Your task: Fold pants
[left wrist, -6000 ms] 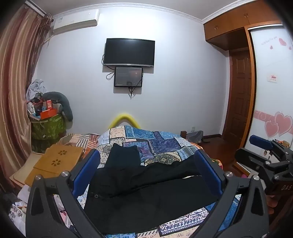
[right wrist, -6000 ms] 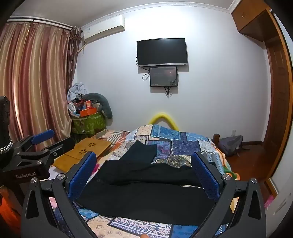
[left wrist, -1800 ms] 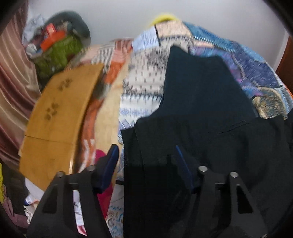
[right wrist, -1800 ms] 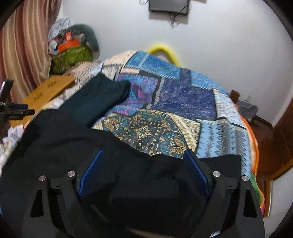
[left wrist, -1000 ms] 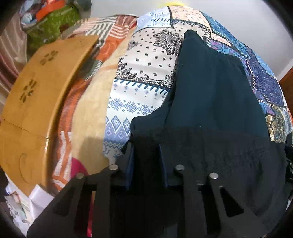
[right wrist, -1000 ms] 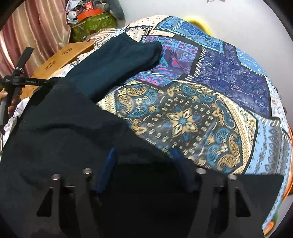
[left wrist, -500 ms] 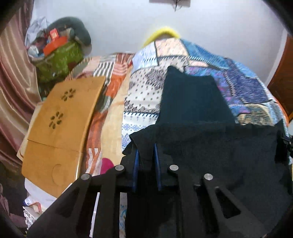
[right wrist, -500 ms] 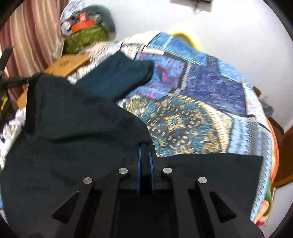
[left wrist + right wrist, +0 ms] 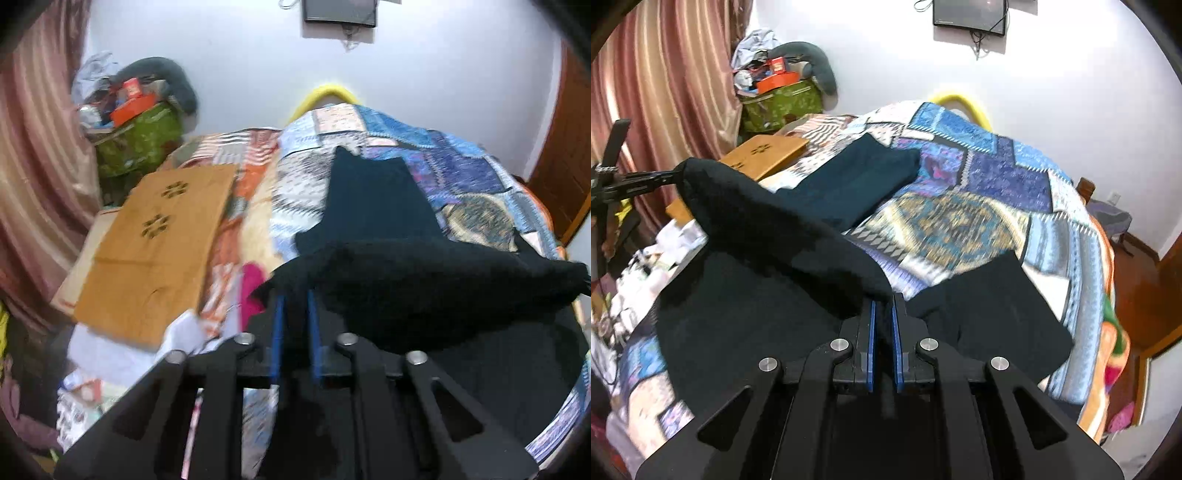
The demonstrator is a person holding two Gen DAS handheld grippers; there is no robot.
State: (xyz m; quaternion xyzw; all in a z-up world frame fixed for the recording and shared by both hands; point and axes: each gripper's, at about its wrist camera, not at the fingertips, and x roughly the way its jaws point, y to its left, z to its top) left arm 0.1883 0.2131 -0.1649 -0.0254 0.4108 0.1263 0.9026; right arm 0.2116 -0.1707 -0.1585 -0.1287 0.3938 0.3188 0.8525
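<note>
Black pants [image 9: 424, 280] lie across the near part of a patchwork-quilted bed [image 9: 461, 173]. My left gripper [image 9: 293, 295] is shut on the pants' left edge and holds it lifted. My right gripper [image 9: 882, 301] is shut on the pants [image 9: 768, 229] further right, also lifted, so the cloth hangs stretched between the two. The rest of the pants [image 9: 997, 314] rests on the quilt [image 9: 960, 206]. The left gripper [image 9: 677, 173] shows at the left of the right wrist view.
A folded dark teal garment [image 9: 373, 195] lies on the quilt behind the pants, also seen in the right wrist view [image 9: 857, 184]. A wooden lap board [image 9: 159, 240] and clutter sit left of the bed. A green box with items [image 9: 779, 99] and curtains [image 9: 665, 81] stand at the left; a door is at the right.
Both grippers closed on the pants' edge about a second ago and have since lifted it off the bed; the cloth now hangs taut between them, higher than half a second ago.
</note>
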